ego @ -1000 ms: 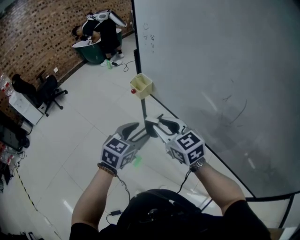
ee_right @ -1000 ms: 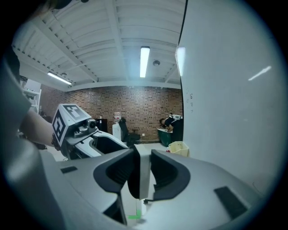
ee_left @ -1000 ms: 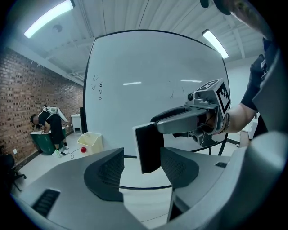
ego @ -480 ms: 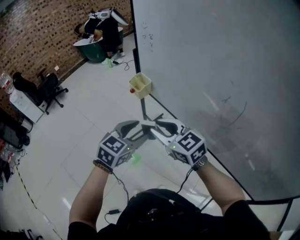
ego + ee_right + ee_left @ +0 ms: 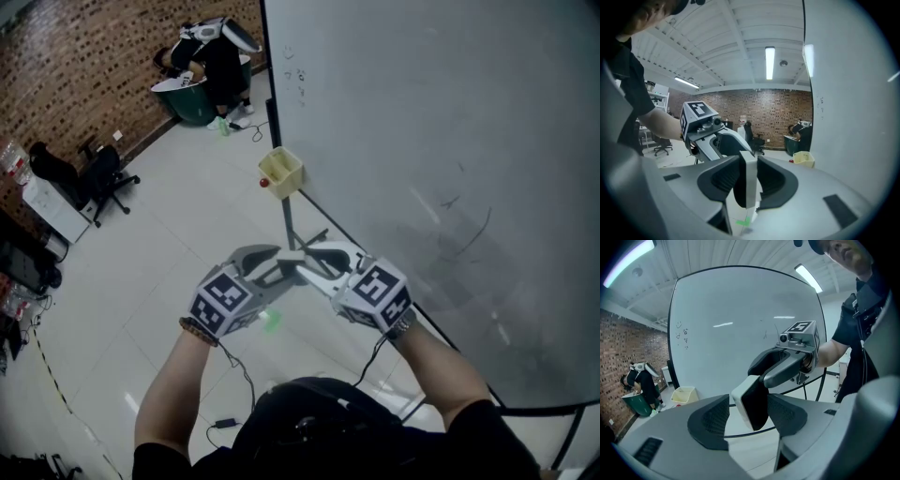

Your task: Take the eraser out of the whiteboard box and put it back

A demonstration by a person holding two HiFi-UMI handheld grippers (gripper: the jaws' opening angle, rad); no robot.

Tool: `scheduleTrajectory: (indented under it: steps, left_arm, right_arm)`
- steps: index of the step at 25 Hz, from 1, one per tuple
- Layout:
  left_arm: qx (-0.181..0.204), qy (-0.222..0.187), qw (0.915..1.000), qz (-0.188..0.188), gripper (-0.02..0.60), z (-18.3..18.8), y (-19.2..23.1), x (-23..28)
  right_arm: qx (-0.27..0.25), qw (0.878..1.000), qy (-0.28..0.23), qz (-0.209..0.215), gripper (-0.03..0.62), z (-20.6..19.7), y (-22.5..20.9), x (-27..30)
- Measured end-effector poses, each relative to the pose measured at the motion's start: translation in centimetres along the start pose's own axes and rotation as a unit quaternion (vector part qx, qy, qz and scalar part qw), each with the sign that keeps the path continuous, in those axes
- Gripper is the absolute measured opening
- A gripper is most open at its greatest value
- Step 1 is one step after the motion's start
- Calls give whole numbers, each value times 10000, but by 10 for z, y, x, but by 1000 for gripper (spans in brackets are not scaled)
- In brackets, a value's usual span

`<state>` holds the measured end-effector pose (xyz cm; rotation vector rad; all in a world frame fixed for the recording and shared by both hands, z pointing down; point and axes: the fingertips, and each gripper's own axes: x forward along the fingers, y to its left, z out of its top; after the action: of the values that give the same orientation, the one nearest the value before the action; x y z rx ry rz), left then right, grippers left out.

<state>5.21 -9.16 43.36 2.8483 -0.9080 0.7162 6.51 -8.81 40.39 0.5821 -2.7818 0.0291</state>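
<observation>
**A:** Eraser [image 5: 745,183]: where was it, and who had it?

**B:** You held it in the right gripper [image 5: 748,159], pads clamped on its two faces, out in the air in front of you. Your left gripper [image 5: 747,399] met it tip to tip. Its jaws stood parted around the same eraser, with a gap showing at one pad.

**A:** What stood around me?

**B:** The whiteboard [image 5: 422,141] rose close on your right, and its post [image 5: 286,220] stood just beyond the tips. On your left the floor [image 5: 178,244] lay open as far as a chair [image 5: 98,178] and a green tub [image 5: 187,98] by the brick wall, where a figure bent over. A green mark [image 5: 272,321] lay on the floor below your grippers.

**A:** And the box?

**B:** The box [image 5: 282,172] hung at the board's lower corner, well apart from both grippers, its top open. You couldn't see what lay inside. A small red thing [image 5: 266,182] sat at its edge.
</observation>
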Motion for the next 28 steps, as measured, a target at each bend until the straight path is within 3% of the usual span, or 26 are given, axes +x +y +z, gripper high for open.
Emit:
scheduleTrajectory:
  steps: [7, 19, 28]
  left_arm:
    - [331, 169, 9993, 17, 230, -1, -7, 1]
    - [190, 15, 9995, 246, 190, 1, -10, -2]
    - [80, -57, 9978, 654, 179, 2, -1, -8]
  right_arm:
    - [-208, 9996, 41, 187, 146, -2, 6, 0]
    - [-332, 9993, 67, 146, 164, -5, 10, -4]
    - [11, 9995, -215, -226, 175, -1, -3, -14]
